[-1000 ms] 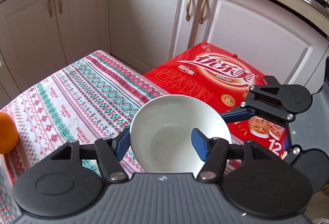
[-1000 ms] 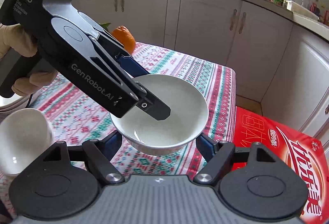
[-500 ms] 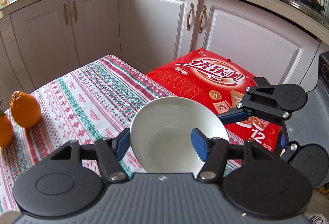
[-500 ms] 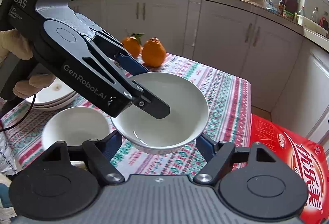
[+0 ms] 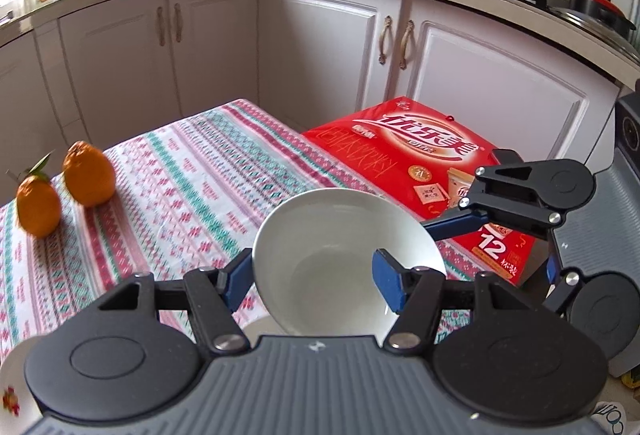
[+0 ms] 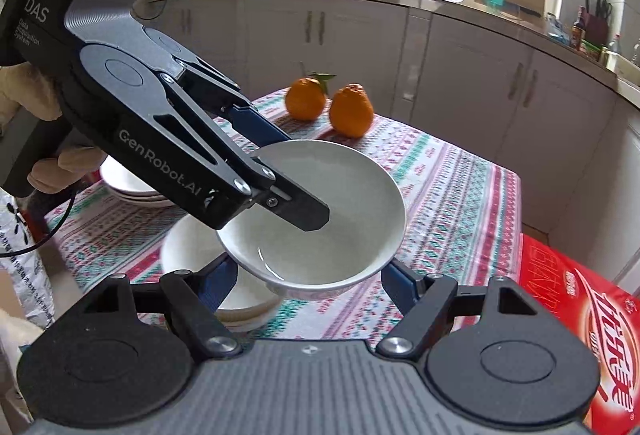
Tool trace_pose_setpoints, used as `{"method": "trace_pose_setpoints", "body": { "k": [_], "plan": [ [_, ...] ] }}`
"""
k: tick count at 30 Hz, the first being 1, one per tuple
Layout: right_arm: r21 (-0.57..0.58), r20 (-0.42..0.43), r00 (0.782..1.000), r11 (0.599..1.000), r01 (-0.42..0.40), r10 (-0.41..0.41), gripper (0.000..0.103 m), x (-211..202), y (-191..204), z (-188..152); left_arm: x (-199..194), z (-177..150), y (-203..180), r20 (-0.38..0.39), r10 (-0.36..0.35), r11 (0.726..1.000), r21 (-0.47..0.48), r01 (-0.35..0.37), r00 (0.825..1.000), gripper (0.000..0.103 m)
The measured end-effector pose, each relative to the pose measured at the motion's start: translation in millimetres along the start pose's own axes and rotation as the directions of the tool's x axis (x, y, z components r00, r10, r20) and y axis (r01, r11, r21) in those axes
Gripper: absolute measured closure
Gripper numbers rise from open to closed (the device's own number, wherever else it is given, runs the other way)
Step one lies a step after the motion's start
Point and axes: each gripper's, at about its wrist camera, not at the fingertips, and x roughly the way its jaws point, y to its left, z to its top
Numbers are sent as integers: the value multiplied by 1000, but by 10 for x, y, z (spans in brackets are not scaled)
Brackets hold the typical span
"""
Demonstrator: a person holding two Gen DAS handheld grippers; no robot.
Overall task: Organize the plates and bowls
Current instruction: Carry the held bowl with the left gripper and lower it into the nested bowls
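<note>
A white bowl (image 6: 332, 195) hangs tilted above the patterned tablecloth (image 5: 192, 171), held from two sides. My left gripper (image 6: 300, 175) is shut on its rim, one finger inside the bowl and the blue-padded one outside. My right gripper (image 6: 310, 275) clasps the bowl's lower body between both fingers. In the left wrist view the bowl (image 5: 336, 247) sits between the left gripper's (image 5: 314, 281) fingers, and a right finger (image 5: 452, 227) touches its far side. A second white bowl (image 6: 192, 247) stands on the table directly below. A stack of white plates (image 6: 128, 187) lies behind it.
Two oranges (image 6: 308, 99) (image 6: 352, 111) sit at the table's far side. A red carton (image 5: 420, 163) stands off the table's edge on the floor side. A gloved hand (image 6: 24, 103) holds the left gripper. White cabinets ring the table.
Both grippers carried the bowl together across the table, away from the red carton and slightly up. The oranges, the plate stack and the second bowl came into view beneath it.
</note>
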Motion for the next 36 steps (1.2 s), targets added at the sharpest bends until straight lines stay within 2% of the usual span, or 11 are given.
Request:
{"method": "trace_pose_setpoints", "body": {
  "k": [12,19,26,36],
  "plan": [
    [-42,-24,996,996,-82,81,21,206,297,90,-185,-296,210,-6,55,996,-74,-56,998,40],
    [-44,-54,993,994,-103,100,21,268,345,65,-128,-402,267,-29,42,994,-101,-45,999,40],
    [-22,-82,990,993,-118,116,21,303,308,21,-26,-473,276,-52,26,994,-106,-32,998,40],
    [14,-94,985,990,-143,144,20,389,273,-15,21,-496,263,-65,45,995,-82,-50,997,40]
  ]
}}
